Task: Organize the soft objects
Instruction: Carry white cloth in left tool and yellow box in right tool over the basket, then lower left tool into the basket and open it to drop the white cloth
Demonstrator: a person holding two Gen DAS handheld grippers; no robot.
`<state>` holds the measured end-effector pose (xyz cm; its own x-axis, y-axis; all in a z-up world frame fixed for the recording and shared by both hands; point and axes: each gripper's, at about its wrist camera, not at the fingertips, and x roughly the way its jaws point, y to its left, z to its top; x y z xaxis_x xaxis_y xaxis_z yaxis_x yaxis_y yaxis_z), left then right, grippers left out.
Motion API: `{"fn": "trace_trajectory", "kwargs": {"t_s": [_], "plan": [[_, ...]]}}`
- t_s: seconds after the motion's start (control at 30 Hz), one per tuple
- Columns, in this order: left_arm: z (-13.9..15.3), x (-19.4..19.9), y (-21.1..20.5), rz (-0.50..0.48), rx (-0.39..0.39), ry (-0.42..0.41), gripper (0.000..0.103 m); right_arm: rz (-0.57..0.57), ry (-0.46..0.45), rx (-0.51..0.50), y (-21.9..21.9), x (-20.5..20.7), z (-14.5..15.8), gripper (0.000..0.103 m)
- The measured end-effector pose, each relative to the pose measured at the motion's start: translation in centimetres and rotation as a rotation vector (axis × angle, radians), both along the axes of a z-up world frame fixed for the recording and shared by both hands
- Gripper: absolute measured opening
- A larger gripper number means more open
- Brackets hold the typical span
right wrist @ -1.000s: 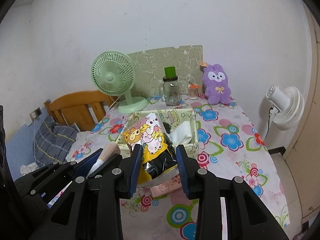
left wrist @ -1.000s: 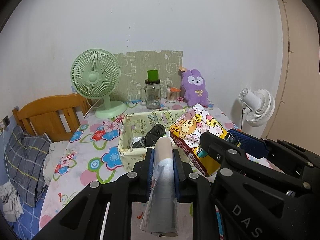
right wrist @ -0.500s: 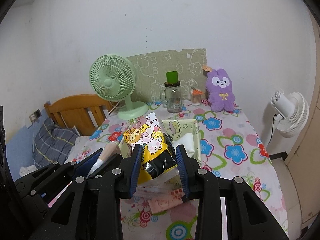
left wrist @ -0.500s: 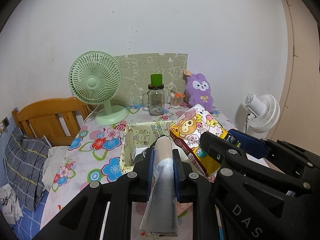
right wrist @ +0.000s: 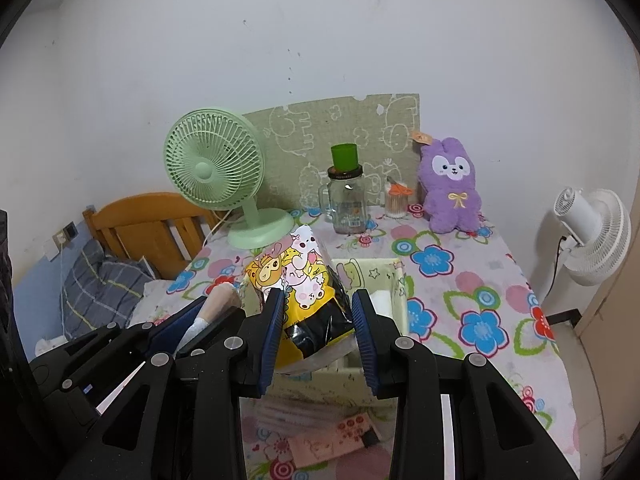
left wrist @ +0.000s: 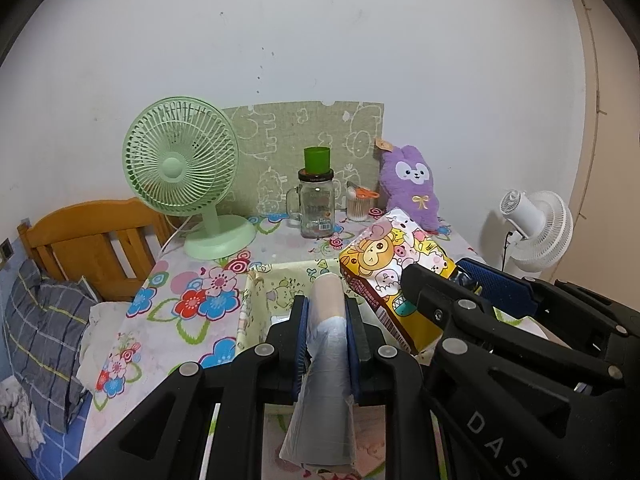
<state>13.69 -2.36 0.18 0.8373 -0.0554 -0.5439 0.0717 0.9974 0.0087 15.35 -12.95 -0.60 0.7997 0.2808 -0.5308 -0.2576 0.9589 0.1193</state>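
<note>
basket interior: mostly hidden by snack bag | jar label: unreadable (too small)

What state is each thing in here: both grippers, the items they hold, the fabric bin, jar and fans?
Left gripper: shut on beige roll in clear plastic wrap.
Right gripper: shut on yellow cartoon-print snack bag, held above the bin.
Pale yellow fabric storage bin: open-topped, white item inside.
Glass handled jar: upright, green cup on its lid.
Green desk fan: upright.
White fan: upright, tilted upward.
</note>
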Motion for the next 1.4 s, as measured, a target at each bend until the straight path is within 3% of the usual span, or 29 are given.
{"fn": "trace_trajectory", "kwargs": {"t_s": [0.83, 1.0, 1.17, 1.4], "plan": [[-3.7, 8.8, 1.1, 0.029, -0.036, 0.048, 0.018, 0.011, 0.051, 0.02, 1.1, 9.1, -3.7, 0.038], [-4.5, 9.7, 1.5, 0.051, -0.026, 0.056, 0.029, 0.004, 0.052, -0.003, 1.5, 9.9, -4.4, 0.038], [-5.1, 10.2, 1.7, 0.083, 0.002, 0.084, 0.049, 0.026, 0.078, 0.007, 1.7, 10.4, -5.1, 0.038], [-5.8, 9.8, 2.2, 0.091, 0.037, 0.12, 0.062, 0.052, 0.106, 0.001, 2.4, 10.5, -6.2, 0.038]]}}
